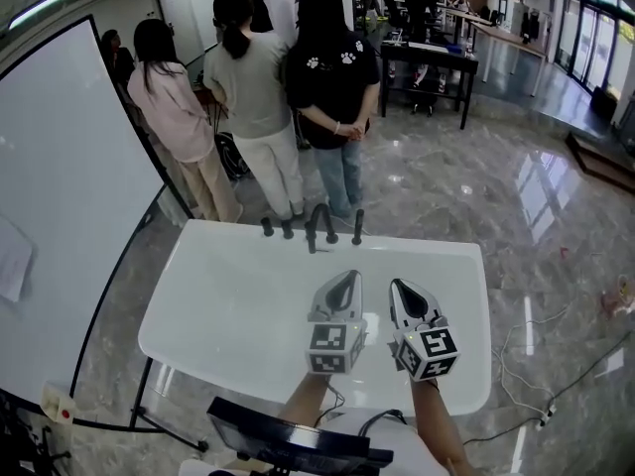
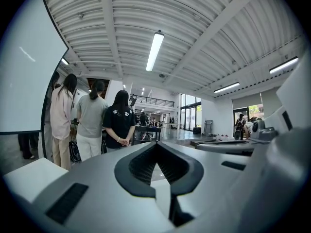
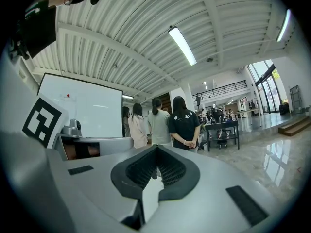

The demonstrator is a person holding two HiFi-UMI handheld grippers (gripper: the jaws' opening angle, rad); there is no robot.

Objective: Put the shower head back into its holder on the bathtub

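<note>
The left gripper (image 1: 347, 284) and the right gripper (image 1: 401, 291) are side by side over the white bathtub (image 1: 198, 305). Both have their jaws closed with nothing between them. Black tap fittings (image 1: 316, 224) stand in a row on the bathtub's far rim, well apart from the grippers. The slim upright piece at the right end of the row seems to be the shower head (image 1: 357, 226). Three people (image 1: 298, 87) stand behind that rim.

The left gripper (image 1: 347, 280) and the right gripper (image 1: 396, 286) are held level, side by side and close together, pointed away from the body. On each, the jaws are seen pressed together with nothing between them. The left forearm (image 1: 303, 401) and right forearm (image 1: 438, 426) are extended behind them.
</note>
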